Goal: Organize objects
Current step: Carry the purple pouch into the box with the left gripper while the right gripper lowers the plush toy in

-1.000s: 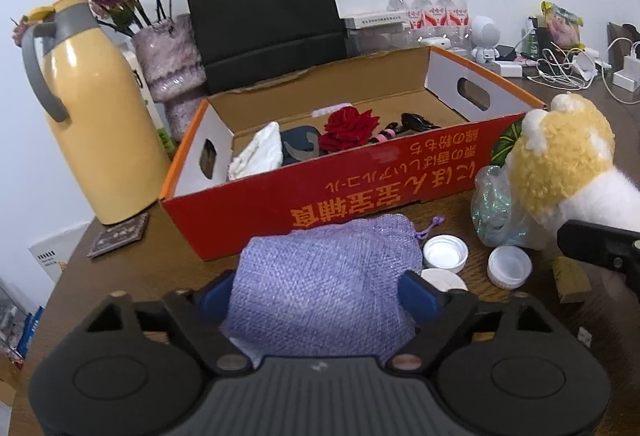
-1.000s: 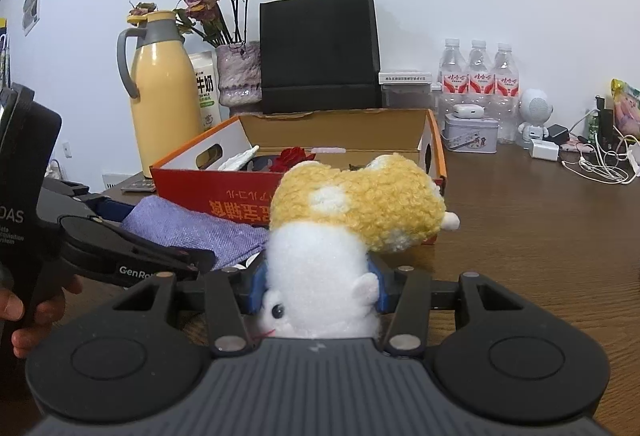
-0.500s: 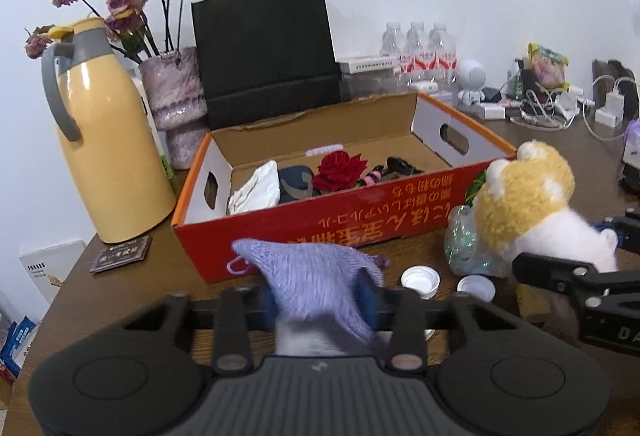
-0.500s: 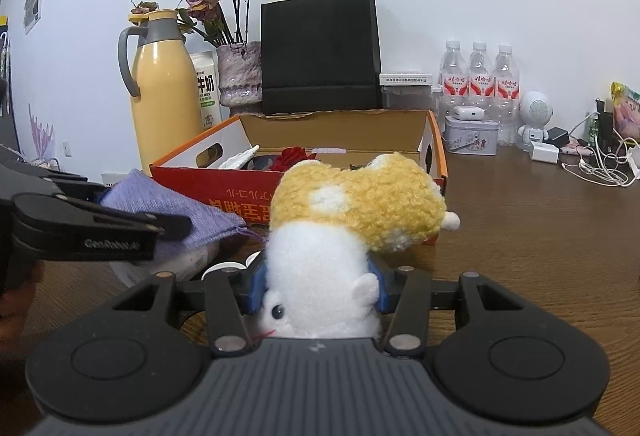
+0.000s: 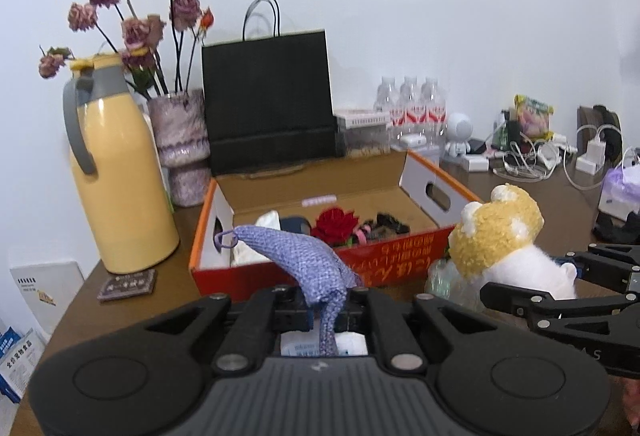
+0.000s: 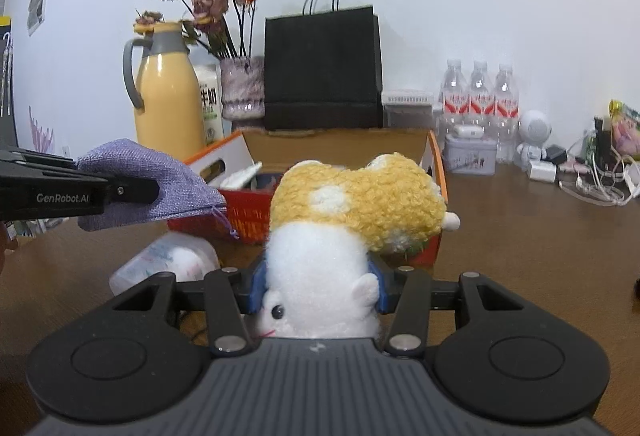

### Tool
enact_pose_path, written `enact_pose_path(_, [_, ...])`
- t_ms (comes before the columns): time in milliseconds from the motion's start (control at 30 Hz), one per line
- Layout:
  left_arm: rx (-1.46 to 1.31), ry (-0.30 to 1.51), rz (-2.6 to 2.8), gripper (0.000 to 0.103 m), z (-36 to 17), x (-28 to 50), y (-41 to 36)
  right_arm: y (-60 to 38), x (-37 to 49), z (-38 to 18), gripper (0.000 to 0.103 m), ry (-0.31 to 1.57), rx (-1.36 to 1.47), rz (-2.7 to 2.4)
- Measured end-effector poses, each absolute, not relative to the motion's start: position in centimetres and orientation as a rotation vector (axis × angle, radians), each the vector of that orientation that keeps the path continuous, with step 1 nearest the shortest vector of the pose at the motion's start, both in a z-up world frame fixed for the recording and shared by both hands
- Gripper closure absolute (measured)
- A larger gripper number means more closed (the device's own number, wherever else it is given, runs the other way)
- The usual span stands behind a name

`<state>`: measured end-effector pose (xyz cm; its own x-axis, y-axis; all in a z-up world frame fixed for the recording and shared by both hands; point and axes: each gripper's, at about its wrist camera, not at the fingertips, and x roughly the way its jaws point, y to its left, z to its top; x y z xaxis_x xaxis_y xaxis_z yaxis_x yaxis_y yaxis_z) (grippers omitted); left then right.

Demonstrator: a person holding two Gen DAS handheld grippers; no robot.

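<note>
While pinched: left gripper (image 5: 328,310), jaws just closed, holds purple pouch (image 5: 304,260) now raised above table (image 6: 540,236)
Right gripper (image 6: 316,286): clamps plush toy (image 6: 352,203) as before
Box (image 5: 400,264): near table's back wall

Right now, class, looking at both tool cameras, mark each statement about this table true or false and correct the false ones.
1. The left tool is pinched shut on the purple pouch. True.
2. The right tool is empty. False: it grips the plush toy by its white body.
3. The orange box already holds a red rose. True.
4. The black paper bag lies flat in front of the box. False: it stands upright behind it.
5. The yellow jug stands inside the box. False: it stands on the table beside the box.
</note>
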<state>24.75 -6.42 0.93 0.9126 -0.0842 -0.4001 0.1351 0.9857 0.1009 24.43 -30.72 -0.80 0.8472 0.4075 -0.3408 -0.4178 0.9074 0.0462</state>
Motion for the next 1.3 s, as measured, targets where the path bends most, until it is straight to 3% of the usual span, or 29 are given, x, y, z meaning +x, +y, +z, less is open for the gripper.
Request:
enact_pose_path(633, [0.054,0.266,-0.096,0.097,4.6,29.7,-6.0,-28.0,30.4,3.2,0.054,0.265,-0.055,0.450])
enact_pose_path(1300, [0.039,0.310,-0.104,0.097,2.3,40.5,-5.4,-26.2,41.0,0.7,0.054,0.322,-0.083,0.438])
